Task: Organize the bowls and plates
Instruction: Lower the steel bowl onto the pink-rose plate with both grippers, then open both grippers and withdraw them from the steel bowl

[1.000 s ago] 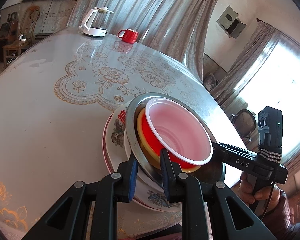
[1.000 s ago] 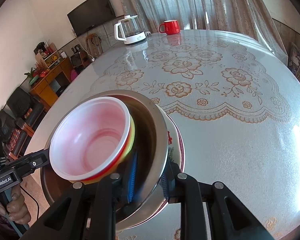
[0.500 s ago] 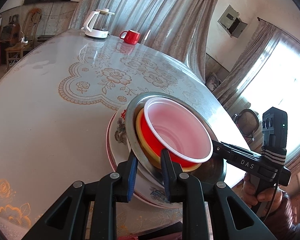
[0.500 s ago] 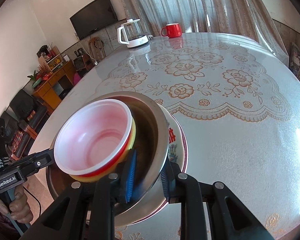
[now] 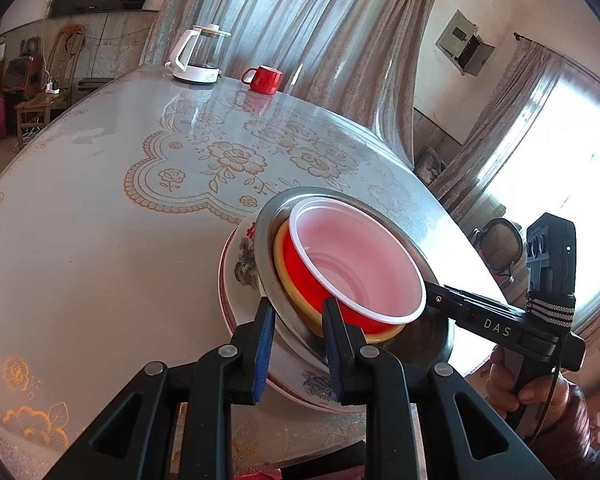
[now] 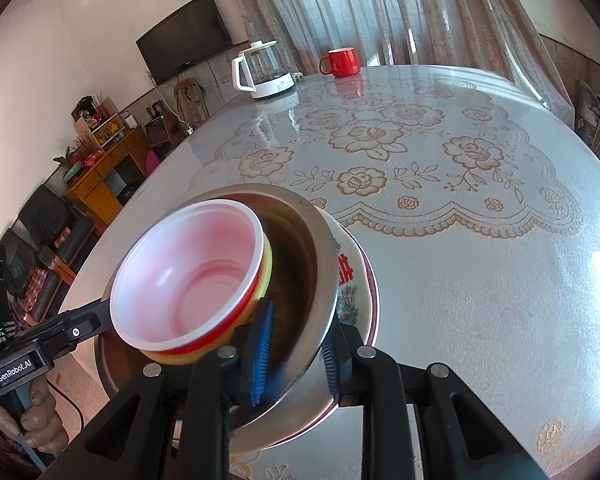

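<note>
A stack stands at the near edge of the table (image 5: 100, 264). From bottom to top it is a flowered plate (image 5: 240, 264), a steel bowl (image 5: 269, 240), a yellow bowl (image 5: 283, 276) and a red bowl (image 5: 360, 264) that is white inside. My left gripper (image 5: 299, 332) is shut on the steel bowl's rim, one pad inside the bowl and one outside, above the plate. From the opposite side my right gripper (image 6: 295, 350) is shut on the same steel bowl (image 6: 318, 248), beside the red bowl (image 6: 188, 272). Neither view shows whether the plate (image 6: 350, 280) rests on the table or hangs just above it.
A white kettle (image 6: 264, 72) and a red mug (image 6: 340, 62) stand at the far side of the round, lace-patterned table (image 6: 480, 280). The stack overhangs the table's near edge. A person's hand (image 5: 516, 384) holds the right gripper's handle. A cabinet and sofa lie beyond the table's left side.
</note>
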A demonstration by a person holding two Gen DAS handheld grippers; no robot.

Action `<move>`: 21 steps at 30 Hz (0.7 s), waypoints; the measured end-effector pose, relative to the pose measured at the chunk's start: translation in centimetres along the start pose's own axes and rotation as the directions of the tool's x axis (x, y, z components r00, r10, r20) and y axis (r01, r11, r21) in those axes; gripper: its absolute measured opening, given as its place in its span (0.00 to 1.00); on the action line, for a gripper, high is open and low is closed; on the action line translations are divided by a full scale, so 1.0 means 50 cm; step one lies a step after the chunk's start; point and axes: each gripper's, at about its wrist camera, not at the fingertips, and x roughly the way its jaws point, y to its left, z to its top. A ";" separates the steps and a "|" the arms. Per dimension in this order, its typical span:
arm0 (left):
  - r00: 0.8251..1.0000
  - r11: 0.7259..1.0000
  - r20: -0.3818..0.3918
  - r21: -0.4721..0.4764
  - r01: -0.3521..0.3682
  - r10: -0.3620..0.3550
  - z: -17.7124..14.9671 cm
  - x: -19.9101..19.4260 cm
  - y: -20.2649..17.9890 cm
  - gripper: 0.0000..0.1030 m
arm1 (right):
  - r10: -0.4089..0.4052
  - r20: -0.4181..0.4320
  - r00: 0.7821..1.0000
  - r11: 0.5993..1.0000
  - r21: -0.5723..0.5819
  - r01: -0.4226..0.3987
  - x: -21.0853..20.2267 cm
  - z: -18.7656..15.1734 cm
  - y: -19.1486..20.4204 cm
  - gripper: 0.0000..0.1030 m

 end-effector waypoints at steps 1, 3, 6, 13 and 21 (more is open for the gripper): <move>1.000 1.000 0.001 -0.001 -0.001 0.001 -0.001 -0.001 0.001 0.22 | 0.002 0.000 1.000 1.000 0.000 -0.002 -0.001 -0.001 0.000 0.23; 1.000 1.000 0.004 -0.004 -0.002 0.002 -0.001 -0.003 0.002 0.22 | 0.007 -0.001 1.000 1.000 0.004 -0.007 -0.002 -0.002 0.000 0.24; 1.000 1.000 0.009 -0.006 -0.010 0.010 -0.001 -0.008 0.002 0.22 | 0.007 -0.002 1.000 1.000 0.006 -0.007 -0.004 -0.005 0.002 0.24; 0.998 1.000 0.054 0.005 -0.029 0.028 -0.001 -0.033 -0.006 0.25 | -0.002 0.014 1.000 1.000 0.006 0.002 -0.019 -0.016 0.010 0.27; 0.993 0.997 0.093 0.014 -0.071 0.069 -0.004 -0.053 -0.009 0.33 | -0.018 0.044 0.999 1.000 0.021 0.017 -0.039 -0.019 0.013 0.31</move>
